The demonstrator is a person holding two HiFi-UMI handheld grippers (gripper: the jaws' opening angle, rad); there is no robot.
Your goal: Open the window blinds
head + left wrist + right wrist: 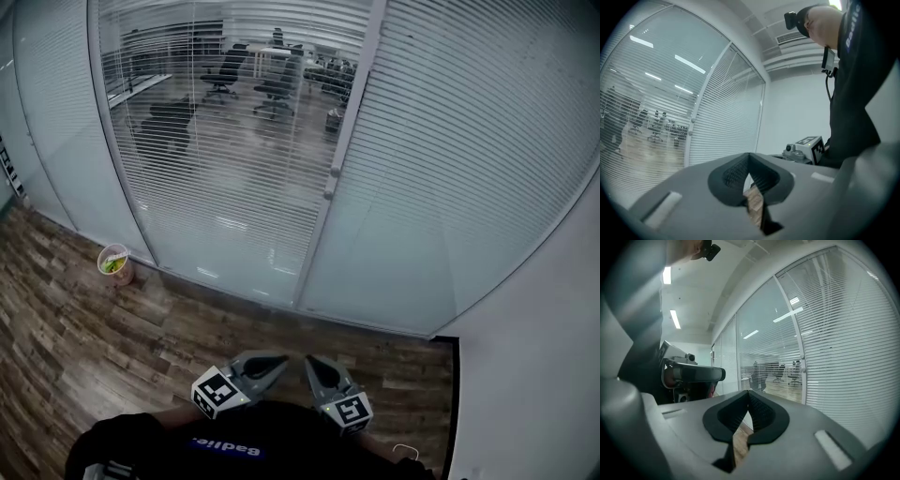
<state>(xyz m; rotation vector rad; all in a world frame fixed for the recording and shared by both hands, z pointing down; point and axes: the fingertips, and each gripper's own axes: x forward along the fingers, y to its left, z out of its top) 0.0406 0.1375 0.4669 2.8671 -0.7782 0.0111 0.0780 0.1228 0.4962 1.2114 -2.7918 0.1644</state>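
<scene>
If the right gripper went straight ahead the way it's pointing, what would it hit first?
Likely the right gripper would reach the half-open blinds, left of the frame post; depth is unclear.

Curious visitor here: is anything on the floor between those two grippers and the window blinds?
No. The head view shows only bare wood floor between the left gripper, right gripper and blinds.

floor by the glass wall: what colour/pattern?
The floor is brown wood-grain planks in mixed light and dark tones. It shows best in the head view.
</scene>
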